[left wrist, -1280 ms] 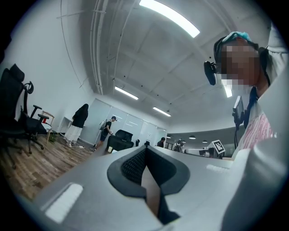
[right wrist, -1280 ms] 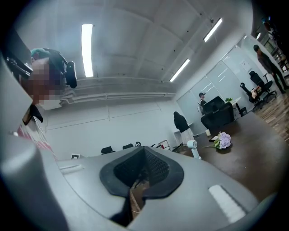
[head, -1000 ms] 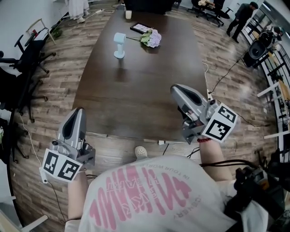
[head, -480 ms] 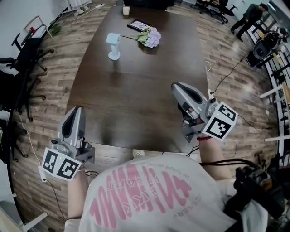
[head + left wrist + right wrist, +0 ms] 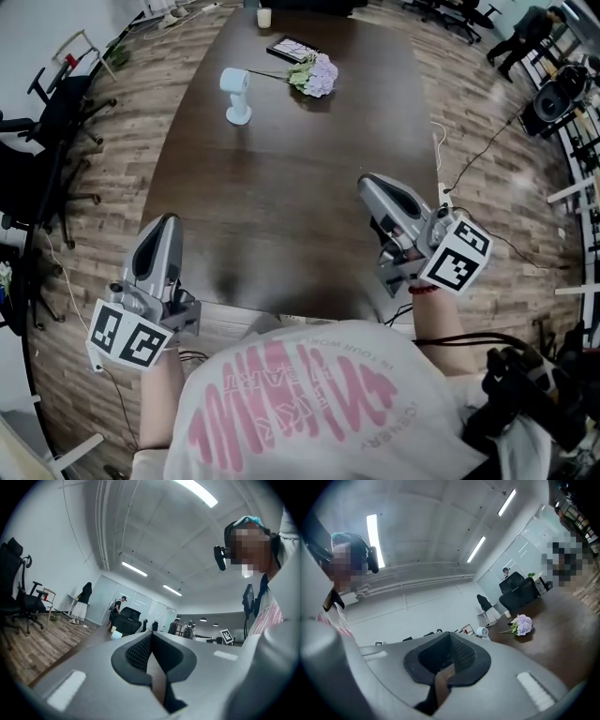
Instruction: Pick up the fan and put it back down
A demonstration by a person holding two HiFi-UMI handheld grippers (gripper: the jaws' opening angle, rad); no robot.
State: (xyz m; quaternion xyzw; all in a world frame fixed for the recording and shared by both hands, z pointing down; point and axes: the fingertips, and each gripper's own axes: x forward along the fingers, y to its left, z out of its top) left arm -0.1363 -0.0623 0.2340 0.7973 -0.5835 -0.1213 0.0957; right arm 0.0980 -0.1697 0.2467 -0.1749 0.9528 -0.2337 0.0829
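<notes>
While the pink print on the person's shirt (image 5: 281, 403) is too distorted to read, the left gripper (image 5: 161, 223) and the right gripper (image 5: 368, 184) both keep jaws pressed together, holding nothing; the fan (image 5: 235, 94) stands upright at the far part of the table (image 5: 281, 187), near the flowers (image 5: 317, 75).

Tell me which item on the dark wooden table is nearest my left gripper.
The small pale-blue desk fan, standing upright; the lilac flower bunch, black tablet and white cup all sit farther away.

The fan (image 5: 237, 94) is too tiny to show any detail, and that flat dark thing (image 5: 292, 49) by the flowers (image 5: 317, 77), can't tell.
</notes>
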